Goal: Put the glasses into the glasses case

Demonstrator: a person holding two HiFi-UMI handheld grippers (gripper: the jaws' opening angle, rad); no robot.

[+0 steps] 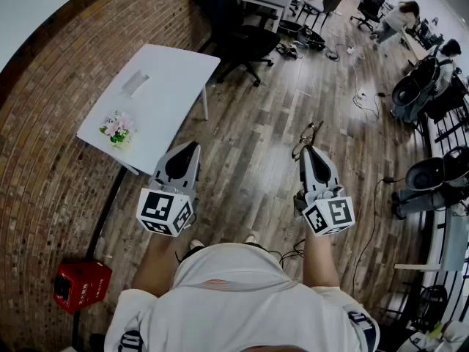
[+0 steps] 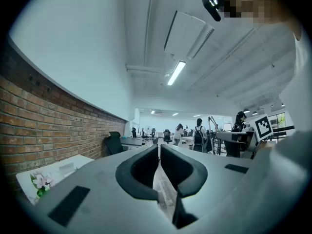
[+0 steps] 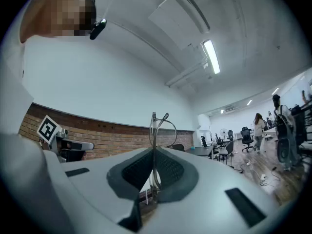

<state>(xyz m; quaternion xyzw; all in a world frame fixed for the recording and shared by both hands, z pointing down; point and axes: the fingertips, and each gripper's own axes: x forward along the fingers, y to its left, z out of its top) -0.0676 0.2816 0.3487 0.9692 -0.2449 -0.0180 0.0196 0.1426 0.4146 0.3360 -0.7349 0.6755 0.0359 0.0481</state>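
Observation:
My right gripper (image 1: 306, 149) is shut on a pair of thin-framed glasses (image 1: 308, 133), held in the air over the wooden floor. In the right gripper view the glasses (image 3: 159, 126) stick up on edge from between the closed pads of that gripper (image 3: 154, 152). My left gripper (image 1: 192, 147) hangs level with it, shut and holding nothing; its jaws meet at the tips in the left gripper view (image 2: 159, 152). A pale oblong item, perhaps the glasses case (image 1: 135, 83), lies on the white table (image 1: 168, 64) ahead and to the left. Both grippers are well short of it.
A small bunch of flowers (image 1: 117, 129) stands at the table's near corner. A red box (image 1: 80, 284) sits on the floor by the brick wall (image 1: 51, 160). A black office chair (image 1: 242, 35) stands beyond the table. Cables, chairs and people are at the far right.

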